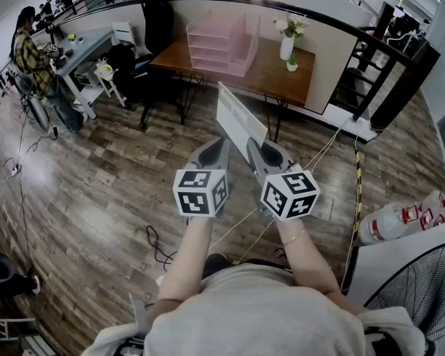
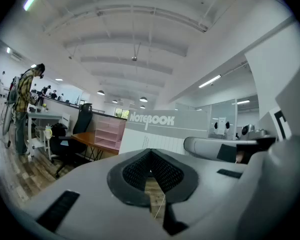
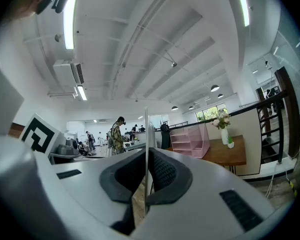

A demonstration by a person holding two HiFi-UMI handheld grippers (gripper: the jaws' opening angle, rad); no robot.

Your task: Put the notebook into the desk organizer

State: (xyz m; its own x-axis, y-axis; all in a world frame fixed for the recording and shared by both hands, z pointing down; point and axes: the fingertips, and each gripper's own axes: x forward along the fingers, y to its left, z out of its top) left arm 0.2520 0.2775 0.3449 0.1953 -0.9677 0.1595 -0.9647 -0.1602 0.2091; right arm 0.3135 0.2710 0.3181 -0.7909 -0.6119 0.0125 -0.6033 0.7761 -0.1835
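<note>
I hold the notebook [image 1: 240,119], a thin white and grey book, upright in the air above the wooden floor, and my right gripper [image 1: 255,147] is shut on its lower edge. In the right gripper view the notebook [image 3: 146,134] shows edge-on between the pads. The left gripper view shows its printed cover [image 2: 162,129]. My left gripper [image 1: 219,145] hangs just left of the book, shut with nothing in it [image 2: 150,156]. The pink tiered desk organizer [image 1: 219,43] stands on the brown table [image 1: 282,73] ahead, some way off, and appears as well in both gripper views [image 2: 108,134] [image 3: 190,140].
A white vase of flowers [image 1: 288,41] and a small plant stand right of the organizer. A black office chair [image 1: 142,69] sits left of the table. A person [image 1: 31,54] stands at a far desk. Cables [image 1: 160,245] lie on the floor; a fan [image 1: 423,291] is at lower right.
</note>
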